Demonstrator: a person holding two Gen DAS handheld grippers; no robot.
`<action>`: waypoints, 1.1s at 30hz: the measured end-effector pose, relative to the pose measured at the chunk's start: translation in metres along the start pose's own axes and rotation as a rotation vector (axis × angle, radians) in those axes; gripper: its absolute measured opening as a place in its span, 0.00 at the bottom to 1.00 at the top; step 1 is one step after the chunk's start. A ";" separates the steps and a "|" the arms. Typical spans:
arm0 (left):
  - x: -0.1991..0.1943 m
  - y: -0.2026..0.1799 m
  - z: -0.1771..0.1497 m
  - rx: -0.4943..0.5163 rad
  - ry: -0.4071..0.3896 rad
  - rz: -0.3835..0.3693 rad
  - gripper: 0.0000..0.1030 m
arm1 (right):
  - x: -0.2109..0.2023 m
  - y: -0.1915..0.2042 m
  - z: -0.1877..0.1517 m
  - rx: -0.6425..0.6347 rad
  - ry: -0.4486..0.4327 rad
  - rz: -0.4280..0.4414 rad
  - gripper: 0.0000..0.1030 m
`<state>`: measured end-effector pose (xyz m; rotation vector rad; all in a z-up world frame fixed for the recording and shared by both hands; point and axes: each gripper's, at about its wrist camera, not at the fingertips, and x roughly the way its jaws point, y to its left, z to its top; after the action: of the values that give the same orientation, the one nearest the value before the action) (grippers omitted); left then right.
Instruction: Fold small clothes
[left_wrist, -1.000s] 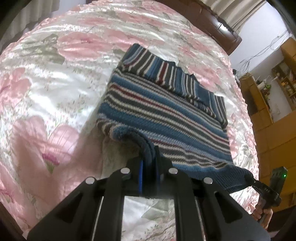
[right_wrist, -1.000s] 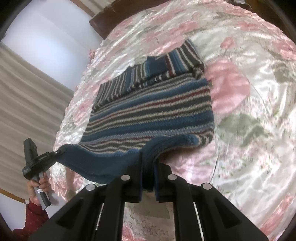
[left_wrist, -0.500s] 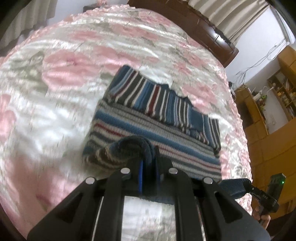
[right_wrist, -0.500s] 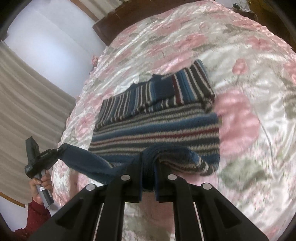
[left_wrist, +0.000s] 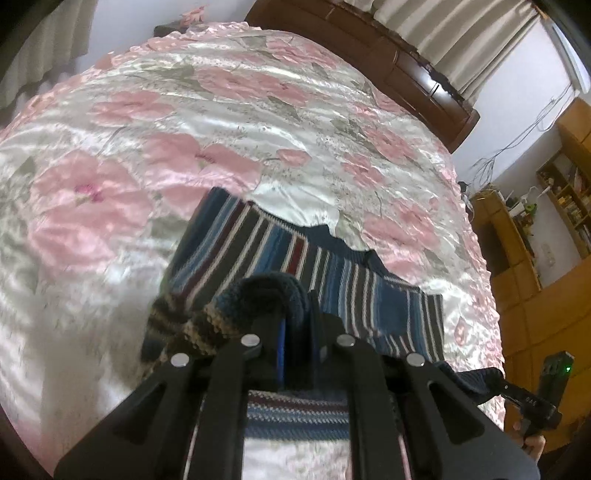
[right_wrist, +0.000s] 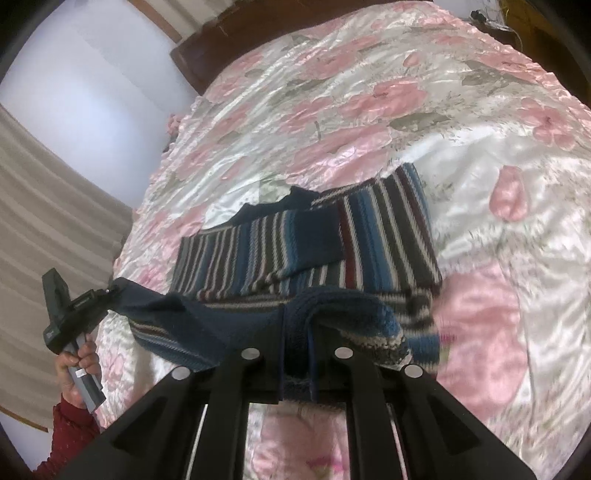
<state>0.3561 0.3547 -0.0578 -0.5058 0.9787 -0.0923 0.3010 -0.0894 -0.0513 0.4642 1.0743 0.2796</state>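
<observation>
A small knit sweater (left_wrist: 343, 280) with blue, grey, maroon and white stripes lies on the bed, its sleeves folded across the chest. My left gripper (left_wrist: 297, 325) is shut on one corner of the bottom hem, which is lifted and bunched over the fingers. My right gripper (right_wrist: 297, 332) is shut on the other hem corner. The raised hem hangs between them above the sweater (right_wrist: 303, 243), doubled over its lower half. Each camera also shows the other gripper: the right gripper (left_wrist: 517, 391) at the far right, the left gripper (right_wrist: 96, 295) at the far left, held by a hand (right_wrist: 77, 365).
The bed wears a shiny satin cover (left_wrist: 166, 155) with pink flowers. A dark wooden headboard (left_wrist: 388, 62) and curtains stand at the far end. Wooden shelves (left_wrist: 554, 206) are off to the right. A red sleeve (right_wrist: 70, 424) shows at the bottom left.
Both grippers have carried the lifted hem forward over the sweater's body toward the folded sleeves. Less of the lower body shows now.
</observation>
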 end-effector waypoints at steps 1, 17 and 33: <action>0.009 -0.001 0.006 -0.001 0.002 0.004 0.09 | 0.007 -0.003 0.008 0.012 0.006 0.005 0.09; 0.143 0.000 0.065 -0.015 0.075 0.079 0.09 | 0.118 -0.079 0.101 0.232 0.126 0.014 0.09; 0.188 0.023 0.074 -0.049 0.139 0.048 0.17 | 0.174 -0.106 0.124 0.292 0.149 0.011 0.16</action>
<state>0.5192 0.3464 -0.1796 -0.5255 1.1310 -0.0610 0.4907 -0.1337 -0.1899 0.7194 1.2651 0.1689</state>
